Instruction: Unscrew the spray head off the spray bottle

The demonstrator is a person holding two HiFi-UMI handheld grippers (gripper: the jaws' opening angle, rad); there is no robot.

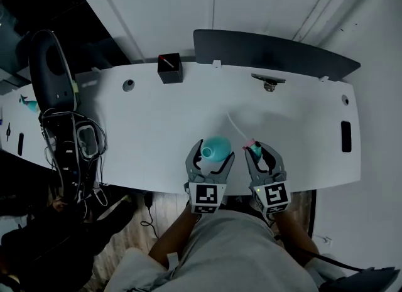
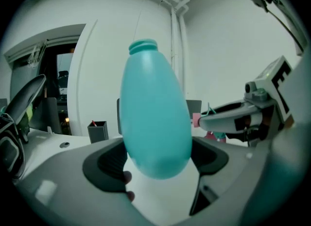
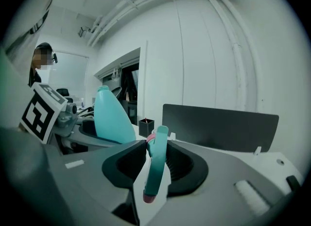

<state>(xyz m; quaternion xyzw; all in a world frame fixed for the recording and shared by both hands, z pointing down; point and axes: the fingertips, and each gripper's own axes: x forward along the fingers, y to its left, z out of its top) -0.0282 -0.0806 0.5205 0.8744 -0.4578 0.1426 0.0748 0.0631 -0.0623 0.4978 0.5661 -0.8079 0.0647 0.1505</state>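
Clamps the smooth teal egg-shaped plastic spray bottle (image 2: 154, 113) in the left hand-held gripper (image 2: 158, 165), wide-set jaws pressing on its rounded lower end. Carries it upright, bare threaded neck (image 2: 143, 46) uppermost. Pinches the teal plastic spray head with pink parts (image 3: 156, 164) in the right hand-held gripper (image 3: 155, 167), jaws set narrow and pressed on both its flanks, standing on edge between them. Shows, in the head view, a thin clear dip tube (image 1: 231, 121) running from that head up and left against the white table (image 1: 144, 127). Holds the two hand-held grippers side by side over the table's near edge, just above the person's grey-clad lap (image 1: 251, 253), bottle and spray head near each other but apart. Farther back on the table, a small black square box (image 1: 170, 68) with a red-tipped stick in it; behind the far edge, a dark flat panel (image 1: 276, 52). At the table's left end, a black chair (image 1: 50, 71)
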